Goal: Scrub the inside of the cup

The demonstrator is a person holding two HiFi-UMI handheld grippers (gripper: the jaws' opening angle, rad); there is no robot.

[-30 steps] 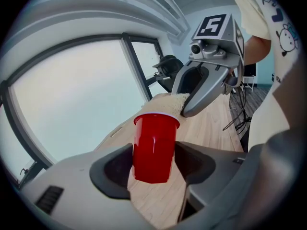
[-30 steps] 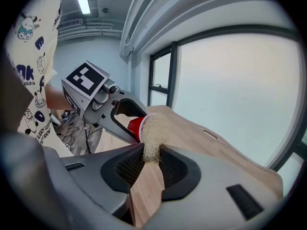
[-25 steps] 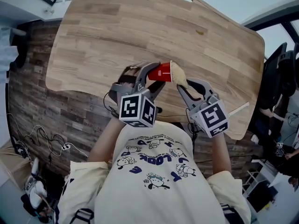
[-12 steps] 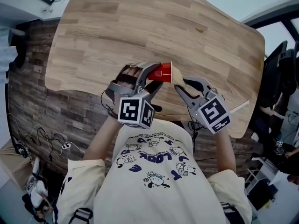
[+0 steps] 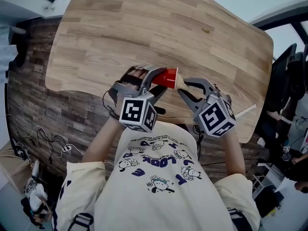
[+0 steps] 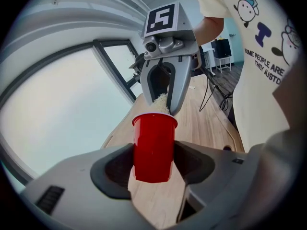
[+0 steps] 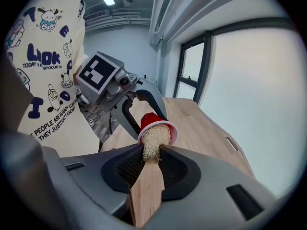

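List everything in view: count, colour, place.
table: 1, light wood, ahead of the person
cup: 1, red, held on its side above the table's near edge
brush: 1, wooden handle, pale bristles, bristles in the cup's mouth
floor: dark planks, beside the table
cables: several, dark, floor at left
shirt: 1, cream, printed, on the person
left claw: 1, grey, shut on cup
right claw: 1, grey, shut on brush

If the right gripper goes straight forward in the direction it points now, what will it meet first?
Probably the red cup: the scrubber held by the right gripper sits at the cup's open mouth, so the jaws would likely reach its rim first.
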